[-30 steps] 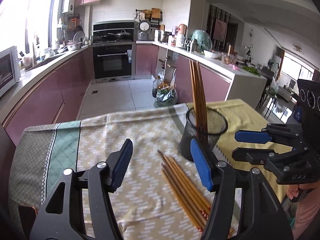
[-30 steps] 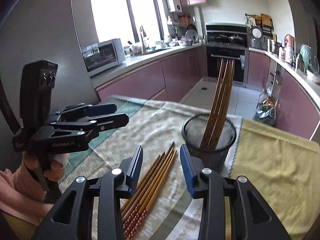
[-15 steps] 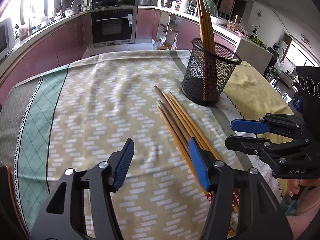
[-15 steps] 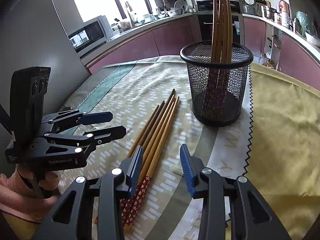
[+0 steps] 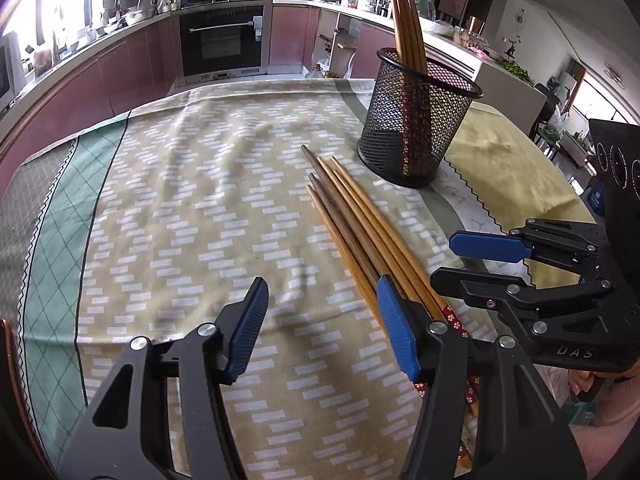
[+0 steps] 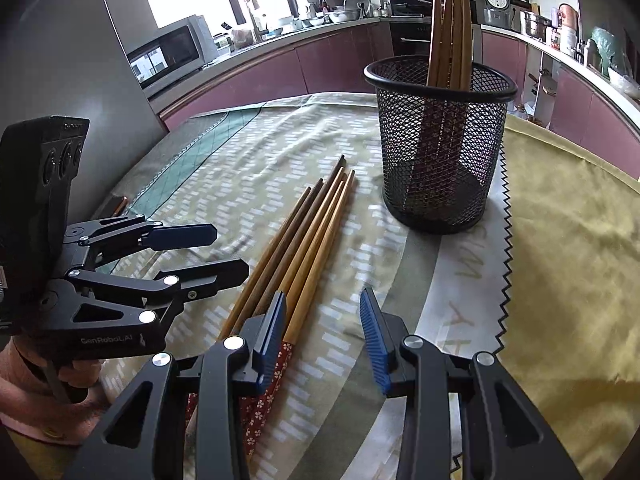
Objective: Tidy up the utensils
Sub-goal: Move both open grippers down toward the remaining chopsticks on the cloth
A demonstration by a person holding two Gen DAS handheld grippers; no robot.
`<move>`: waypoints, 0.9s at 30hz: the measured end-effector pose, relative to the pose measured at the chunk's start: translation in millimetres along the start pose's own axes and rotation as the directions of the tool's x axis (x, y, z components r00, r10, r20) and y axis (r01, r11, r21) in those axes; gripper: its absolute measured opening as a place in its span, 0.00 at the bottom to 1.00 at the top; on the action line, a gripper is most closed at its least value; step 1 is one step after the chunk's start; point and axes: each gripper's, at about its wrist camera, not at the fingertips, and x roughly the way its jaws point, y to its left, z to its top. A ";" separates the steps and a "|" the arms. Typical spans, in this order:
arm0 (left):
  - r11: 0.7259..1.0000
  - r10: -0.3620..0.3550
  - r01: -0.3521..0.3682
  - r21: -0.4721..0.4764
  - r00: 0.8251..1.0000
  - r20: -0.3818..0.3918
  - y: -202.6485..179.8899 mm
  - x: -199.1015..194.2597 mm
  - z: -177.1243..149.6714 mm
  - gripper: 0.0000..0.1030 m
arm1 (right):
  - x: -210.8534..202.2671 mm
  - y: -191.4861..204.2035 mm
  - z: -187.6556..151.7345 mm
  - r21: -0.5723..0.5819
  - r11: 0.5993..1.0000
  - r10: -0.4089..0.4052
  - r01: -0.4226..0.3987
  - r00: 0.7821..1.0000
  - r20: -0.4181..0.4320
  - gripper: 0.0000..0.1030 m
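Chopsticks [image 5: 360,224] lie bundled mid-surface near the mesh holder [image 6: 440,152]. Both tongs, left [image 5: 320,328] and right [image 6: 324,340], gape empty; I'd pinch one stick by its patterned end.

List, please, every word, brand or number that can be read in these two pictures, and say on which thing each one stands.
"DAS": on the black body of the right claw, left wrist view; the rest is cut off.
"GenRoboL.AI", roughly: on the body of the left claw, right wrist view.
Pale letters on the tablecloth beside the mesh holder: too faint to read.
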 end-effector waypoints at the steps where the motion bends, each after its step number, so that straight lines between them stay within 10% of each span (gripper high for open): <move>1: 1.000 -0.001 0.001 0.003 1.000 -0.003 -0.3 1.1 -0.5 0.54 | 1.0 0.0 -0.2 -0.002 1.000 -0.005 0.005 1.000 -0.005 0.35; 27: 1.000 0.018 -0.017 0.015 1.000 -0.022 2.2 9.3 3.8 0.46 | 13.0 3.0 7.7 -0.044 0.995 -0.093 0.092 0.995 -0.022 0.27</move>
